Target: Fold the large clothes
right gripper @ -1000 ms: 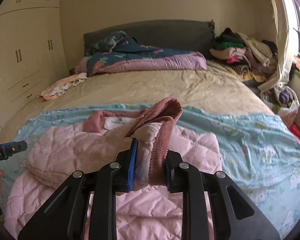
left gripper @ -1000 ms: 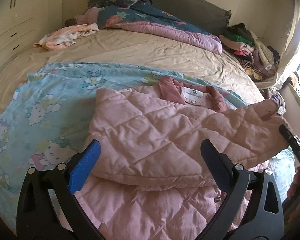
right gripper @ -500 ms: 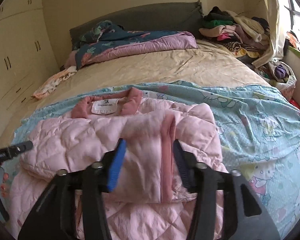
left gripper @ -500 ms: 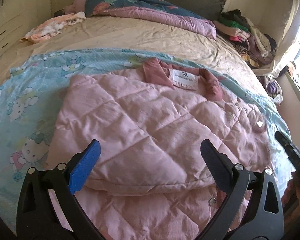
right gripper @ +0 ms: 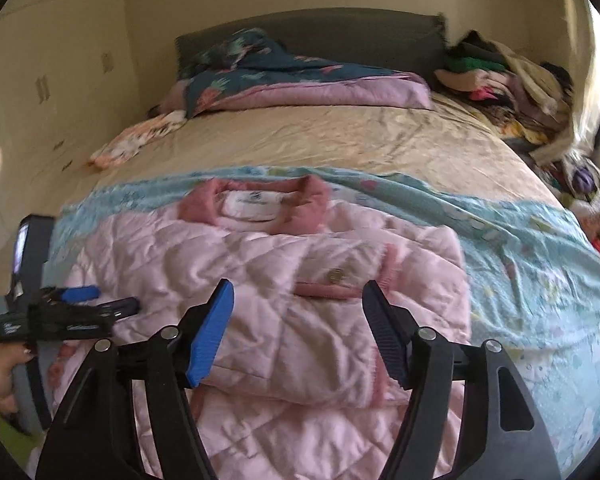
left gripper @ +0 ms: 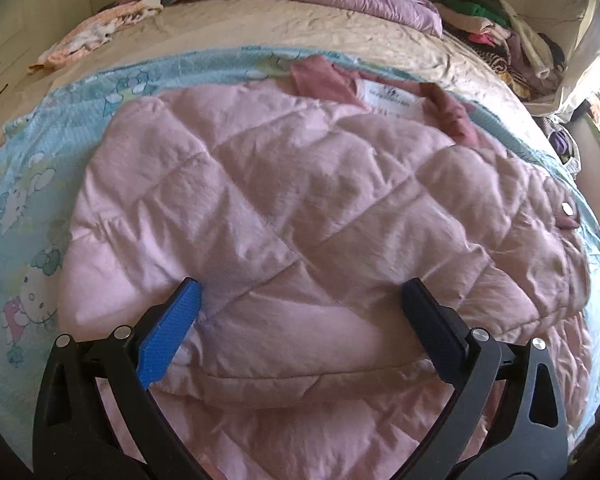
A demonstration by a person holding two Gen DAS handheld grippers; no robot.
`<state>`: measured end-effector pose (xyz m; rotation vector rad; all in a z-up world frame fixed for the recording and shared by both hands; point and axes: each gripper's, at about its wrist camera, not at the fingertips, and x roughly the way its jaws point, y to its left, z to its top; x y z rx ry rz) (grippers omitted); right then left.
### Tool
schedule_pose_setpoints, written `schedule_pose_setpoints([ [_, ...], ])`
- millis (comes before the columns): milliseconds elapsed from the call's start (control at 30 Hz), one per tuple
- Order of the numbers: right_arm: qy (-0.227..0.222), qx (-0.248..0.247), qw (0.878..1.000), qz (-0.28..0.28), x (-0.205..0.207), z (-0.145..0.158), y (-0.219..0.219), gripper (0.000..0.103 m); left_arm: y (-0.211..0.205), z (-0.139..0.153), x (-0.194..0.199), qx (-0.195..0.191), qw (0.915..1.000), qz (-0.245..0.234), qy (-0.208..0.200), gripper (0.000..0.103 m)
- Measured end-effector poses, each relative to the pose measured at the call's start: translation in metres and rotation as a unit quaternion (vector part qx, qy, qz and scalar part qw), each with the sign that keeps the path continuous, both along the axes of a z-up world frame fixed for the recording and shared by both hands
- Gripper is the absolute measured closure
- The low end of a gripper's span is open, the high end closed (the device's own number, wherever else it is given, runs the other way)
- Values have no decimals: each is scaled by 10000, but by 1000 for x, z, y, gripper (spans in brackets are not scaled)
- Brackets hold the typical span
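Both tongs are hanging open over a pink quilted jacket (left gripper: 300, 208) on the bed.

The jacket is lying across the centre of both views on a light blue cartoon-print blanket (right gripper: 540, 264), with its sleeves folded in over the body and its darker pink collar (right gripper: 256, 200) pointing toward the upper part of the frame. The left tongs (left gripper: 300, 300) are spreading wide at the bottom of the left wrist view, gripping nothing, fingers just above the folded sleeve. The right tongs (right gripper: 298, 304) are gaping too, empty, low in the right wrist view. A beige sheet (right gripper: 340, 140) is stretching beyond the blanket, a dark floral duvet (right gripper: 284, 80) is sitting at the grey headboard (right gripper: 320, 32), and a heap of clothes (right gripper: 508, 80) is filling the upper right.
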<state>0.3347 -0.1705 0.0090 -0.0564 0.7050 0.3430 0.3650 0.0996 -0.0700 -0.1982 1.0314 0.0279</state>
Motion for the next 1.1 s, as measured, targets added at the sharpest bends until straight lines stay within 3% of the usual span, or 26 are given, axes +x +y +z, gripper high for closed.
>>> schedule_pose_setpoints([
  [267,490,-480,9964,491,25,-25,52,34,4,-12,5,25,10000,-7,-60,8],
  [400,975,-860,9906,432,44,-55,66,34,4,-14,6,30,10000,-24,-91,8],
  [500,1203,-829,9886,350,52,-76,66,31,4,-15,7,74,9999,-39,-113,8],
  [733,1139,-676,9910,214,57,-96,65,27,3,-13,5,69,9998,-31,-205,8],
  [1100,936,-552,9940,117,36,-89,57,26,2,14,-28,-11,9996,47,-290,9],
])
